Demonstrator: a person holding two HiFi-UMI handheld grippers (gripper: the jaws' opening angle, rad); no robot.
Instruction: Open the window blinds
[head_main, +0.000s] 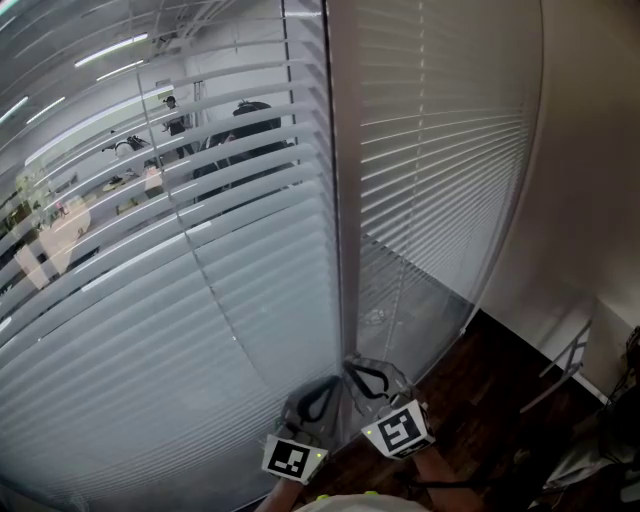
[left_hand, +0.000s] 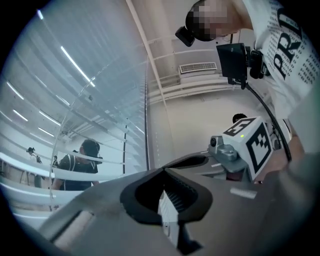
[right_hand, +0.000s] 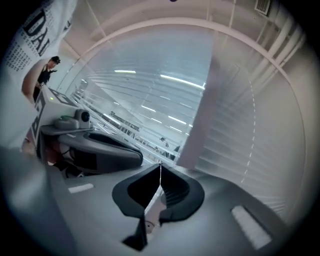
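Two white slatted blinds hang in front of me. The left blind (head_main: 150, 270) has its slats tilted partly apart, while the right blind (head_main: 440, 150) is closed flat. A grey mullion (head_main: 340, 200) divides them, and a thin clear wand (head_main: 190, 250) hangs over the left blind. Both grippers sit low at the foot of the mullion, side by side. The left gripper (head_main: 322, 392) (left_hand: 163, 170) is shut, tips touching, with nothing seen in it. The right gripper (head_main: 368, 378) (right_hand: 160, 165) is also shut; whether a cord lies in its seam I cannot tell.
Dark wood floor (head_main: 480, 400) runs along the right below a white wall (head_main: 590, 150). A white cabinet corner (head_main: 612, 335) and dark cables (head_main: 630, 420) stand at the far right. People (head_main: 240, 140) show through the left blind's slats, behind the glass.
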